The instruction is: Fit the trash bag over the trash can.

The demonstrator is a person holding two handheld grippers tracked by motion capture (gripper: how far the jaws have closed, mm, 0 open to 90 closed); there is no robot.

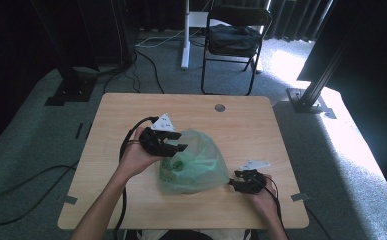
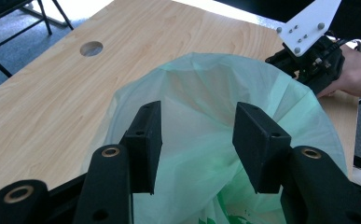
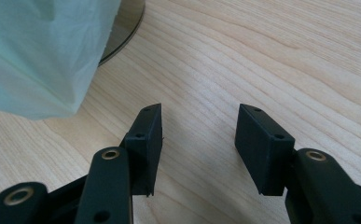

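Nearest the high camera, two forearms are seen coming in from the bottom edge, each hand carrying a gripper. The left gripper [image 1: 173, 141] is held above the upper left side of a green plastic bag [image 1: 196, 165], and its jaws are spread apart with nothing pinched; in the left gripper view the bag [image 2: 206, 107] is seen bulging up just beyond the open jaws. The right gripper [image 1: 233, 184] is rested low on the tabletop [image 1: 131, 112] at the bag's lower right corner, its jaws also apart and empty, with only bare wood between them and the bag's edge [image 3: 38, 60] close by to one side.

The bag is placed near the middle of the tabletop, slightly toward the person. It is judged to be thin, soft and light film, likely slippery and easily torn, so that a pinch on a gathered fold or on the rim would serve better than a grasp on the puffed body. Something with green print is dimly seen inside at the left, though what it is cannot be told. The bag is spread a little wider than deep, its long axis lying roughly left to right across the tabletop; its mouth seems to be turned toward the left gripper.
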